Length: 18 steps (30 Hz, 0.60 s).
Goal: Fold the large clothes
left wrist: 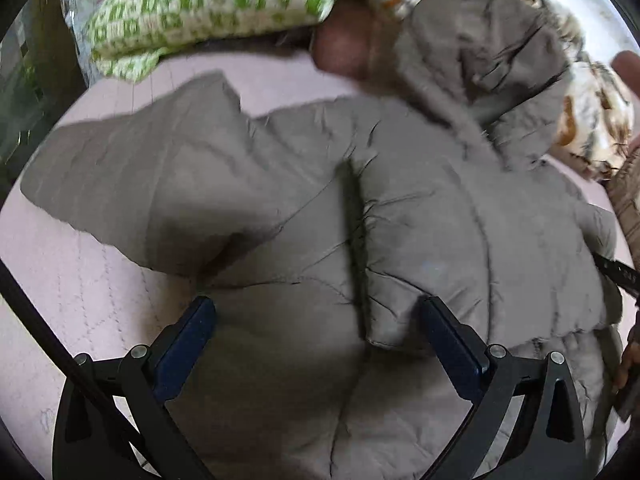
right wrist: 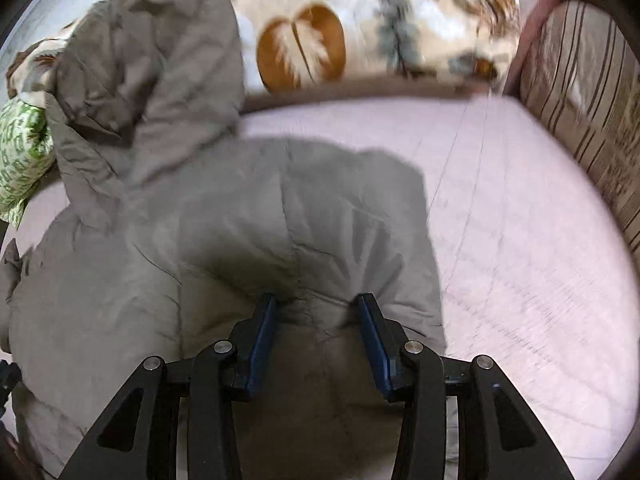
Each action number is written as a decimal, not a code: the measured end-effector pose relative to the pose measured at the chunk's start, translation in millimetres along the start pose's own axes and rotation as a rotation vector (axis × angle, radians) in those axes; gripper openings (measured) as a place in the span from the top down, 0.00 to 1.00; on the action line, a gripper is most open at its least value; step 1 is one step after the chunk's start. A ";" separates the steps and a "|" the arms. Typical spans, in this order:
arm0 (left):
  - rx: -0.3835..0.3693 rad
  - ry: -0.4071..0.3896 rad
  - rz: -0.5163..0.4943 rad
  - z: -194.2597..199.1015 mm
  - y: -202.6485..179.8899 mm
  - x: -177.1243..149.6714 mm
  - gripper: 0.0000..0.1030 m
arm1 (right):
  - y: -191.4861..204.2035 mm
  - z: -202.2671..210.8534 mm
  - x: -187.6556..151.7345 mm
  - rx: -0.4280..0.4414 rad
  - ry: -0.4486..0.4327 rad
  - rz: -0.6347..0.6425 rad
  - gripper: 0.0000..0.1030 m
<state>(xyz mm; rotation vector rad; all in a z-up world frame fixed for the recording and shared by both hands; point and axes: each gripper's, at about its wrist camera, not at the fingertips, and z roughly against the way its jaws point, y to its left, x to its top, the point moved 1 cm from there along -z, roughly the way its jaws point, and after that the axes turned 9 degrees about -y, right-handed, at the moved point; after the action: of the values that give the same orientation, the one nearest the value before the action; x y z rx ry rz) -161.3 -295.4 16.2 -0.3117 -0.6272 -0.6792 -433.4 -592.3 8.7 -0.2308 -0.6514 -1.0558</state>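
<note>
Looking down along my two grippers, I see a grey-brown puffer jacket [left wrist: 304, 216] spread over a pale pink quilted bed [left wrist: 80, 280]. Its front opening runs as a dark seam up the middle, one sleeve [left wrist: 132, 184] lies out to the left, and the hood [left wrist: 488, 60] is bunched at the far end.

My left gripper [left wrist: 316, 308] hangs over the near part of the jacket with its jaws spread wide, nothing caught between them.

My right gripper [right wrist: 316, 300] is over the jacket's right side, its jaws partly spread. A puffy ridge of fabric lies between them, but the blue pads [right wrist: 262, 336] do not seem to press it; the cloth bulges loose.

At the far end of the bed sit a green-and-white patterned pillow [left wrist: 200, 4] on the left and a cream blanket with brown leaf prints [right wrist: 360, 20]. A striped cushion [right wrist: 580, 92] leans at the far right.
</note>
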 end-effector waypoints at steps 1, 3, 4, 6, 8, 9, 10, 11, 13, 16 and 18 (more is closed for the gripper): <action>0.006 0.006 -0.003 -2.9 0.0 0.7 0.01 | -0.7 -5.5 -2.4 0.005 0.010 0.005 0.54; 0.012 0.005 -0.010 -2.1 -0.7 2.1 0.01 | -0.2 -5.9 -1.7 -0.006 0.022 0.037 0.54; 0.005 0.001 -0.011 2.3 -0.7 3.5 0.01 | 1.1 -2.4 0.7 -0.012 0.026 0.043 0.54; -0.019 -0.031 0.005 16.0 2.6 8.5 0.01 | 5.8 18.7 6.0 -0.033 -0.018 0.054 0.54; -0.046 -0.075 0.038 31.7 11.9 13.1 0.01 | 20.5 45.5 4.9 -0.004 -0.093 0.076 0.54; -0.055 -0.091 0.053 35.9 15.3 14.7 0.01 | 33.4 56.3 3.5 0.042 -0.109 0.097 0.54; -0.059 -0.107 0.070 41.8 21.1 16.7 0.01 | 43.8 61.8 1.7 0.078 -0.113 0.112 0.54; -0.058 -0.117 0.082 45.6 26.0 17.9 0.01 | 60.7 68.5 -2.5 0.133 -0.118 0.134 0.54; -0.051 -0.131 0.105 51.5 37.9 21.0 0.01 | 90.7 74.0 -11.4 0.213 -0.103 0.179 0.54; -0.034 -0.133 0.141 54.8 54.9 22.2 0.01 | 138.1 72.2 -29.0 0.310 -0.071 0.241 0.54; -0.028 -0.129 0.162 54.4 65.3 22.2 0.01 | 170.4 66.2 -43.8 0.329 -0.055 0.307 0.54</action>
<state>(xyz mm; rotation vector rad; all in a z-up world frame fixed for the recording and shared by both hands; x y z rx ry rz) -128.0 -232.6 67.8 -0.4299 -0.7074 -0.5156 -326.2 -445.4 56.4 -0.0691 -0.7999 -0.6382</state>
